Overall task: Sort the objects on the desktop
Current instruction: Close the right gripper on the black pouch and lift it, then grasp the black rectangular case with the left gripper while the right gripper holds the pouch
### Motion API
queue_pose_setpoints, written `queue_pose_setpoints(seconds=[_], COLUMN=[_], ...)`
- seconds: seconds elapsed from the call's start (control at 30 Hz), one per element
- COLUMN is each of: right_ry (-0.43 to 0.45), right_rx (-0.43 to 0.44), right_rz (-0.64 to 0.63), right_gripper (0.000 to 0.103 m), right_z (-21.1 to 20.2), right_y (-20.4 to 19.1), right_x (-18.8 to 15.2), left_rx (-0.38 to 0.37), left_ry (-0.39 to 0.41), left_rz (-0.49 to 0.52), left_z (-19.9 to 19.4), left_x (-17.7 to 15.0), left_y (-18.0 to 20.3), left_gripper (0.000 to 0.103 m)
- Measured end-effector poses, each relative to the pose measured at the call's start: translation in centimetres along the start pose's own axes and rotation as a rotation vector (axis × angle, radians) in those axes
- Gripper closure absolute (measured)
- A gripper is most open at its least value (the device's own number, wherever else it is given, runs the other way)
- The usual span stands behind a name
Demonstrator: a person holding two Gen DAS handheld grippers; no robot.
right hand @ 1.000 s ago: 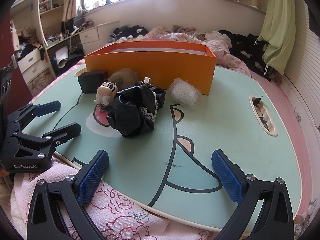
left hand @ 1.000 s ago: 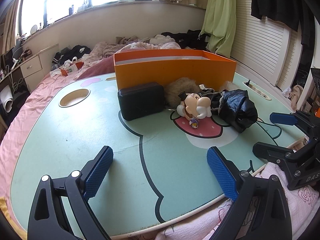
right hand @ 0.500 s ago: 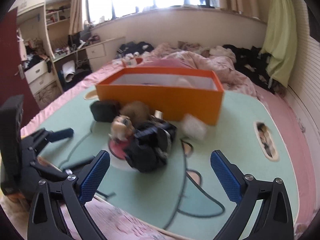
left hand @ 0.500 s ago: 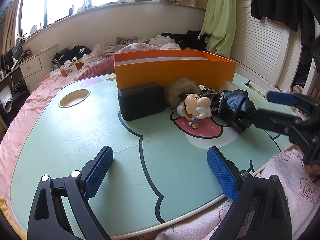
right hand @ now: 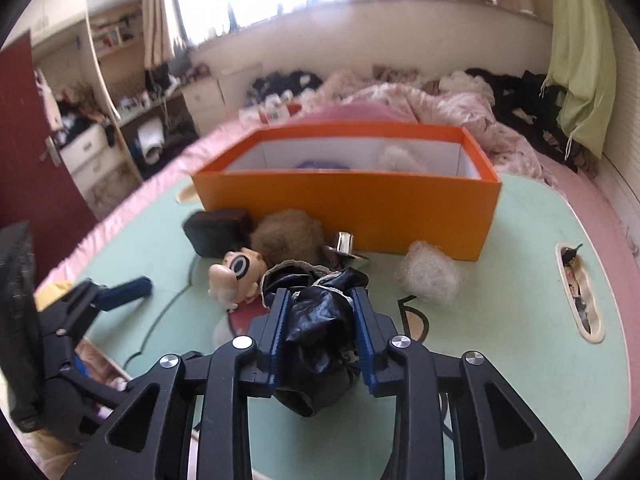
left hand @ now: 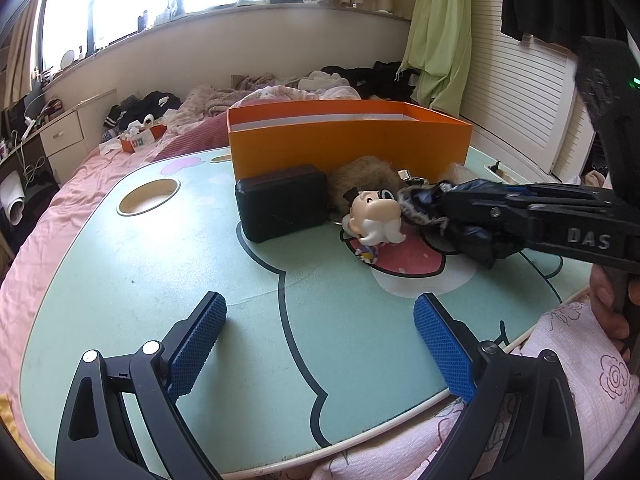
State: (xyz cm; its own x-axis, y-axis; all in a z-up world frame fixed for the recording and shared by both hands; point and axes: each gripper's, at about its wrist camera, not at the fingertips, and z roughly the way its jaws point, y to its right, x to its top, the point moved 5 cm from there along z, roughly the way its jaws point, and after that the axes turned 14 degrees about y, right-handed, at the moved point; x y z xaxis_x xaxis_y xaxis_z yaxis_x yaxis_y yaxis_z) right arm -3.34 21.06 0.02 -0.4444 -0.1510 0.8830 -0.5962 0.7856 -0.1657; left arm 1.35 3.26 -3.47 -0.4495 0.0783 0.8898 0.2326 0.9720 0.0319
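Now clamped: right gripper, jaws just closed, blue pads pressing both sides of crumpled black shiny cloth bundle, near the orange cardboard box on the mint-green table. Left gripper spread wide, holding nothing, over bare tabletop nearer in.

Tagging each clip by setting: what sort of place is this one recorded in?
Most likely a lived-in bedroom. A mint-green cartoon-print lap table sits on a bed with a pink sheet, crumpled pink bedding and clothes lie behind the orange cardboard box, and white drawers stand under the window.
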Motion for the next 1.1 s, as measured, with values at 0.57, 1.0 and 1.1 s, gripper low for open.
queue_pose_setpoints(seconds=[0.57, 1.0, 1.1], right_ry=[0.162, 0.163, 0.166], right_rx=[-0.004, -0.001, -0.002], right_rz=[0.091, 0.104, 0.103], right_gripper=[0.074, 0.074, 0.074], right_z=[-4.0, -4.1, -4.2], right_y=[1.2, 1.2, 1.2], right_x=[0.2, -0.1, -0.1], left_rx=[0.003, 0.033, 0.038], left_ry=[-0.022, -0.149, -0.139], left_rz=[-0.23, -0.242, -0.222], left_z=[1.6, 7.4, 7.1], left_x=[4.8, 5.7, 5.4], left_y=[-4.4, -3.8, -3.9], left_gripper=[0.008, 0.039, 0.039])
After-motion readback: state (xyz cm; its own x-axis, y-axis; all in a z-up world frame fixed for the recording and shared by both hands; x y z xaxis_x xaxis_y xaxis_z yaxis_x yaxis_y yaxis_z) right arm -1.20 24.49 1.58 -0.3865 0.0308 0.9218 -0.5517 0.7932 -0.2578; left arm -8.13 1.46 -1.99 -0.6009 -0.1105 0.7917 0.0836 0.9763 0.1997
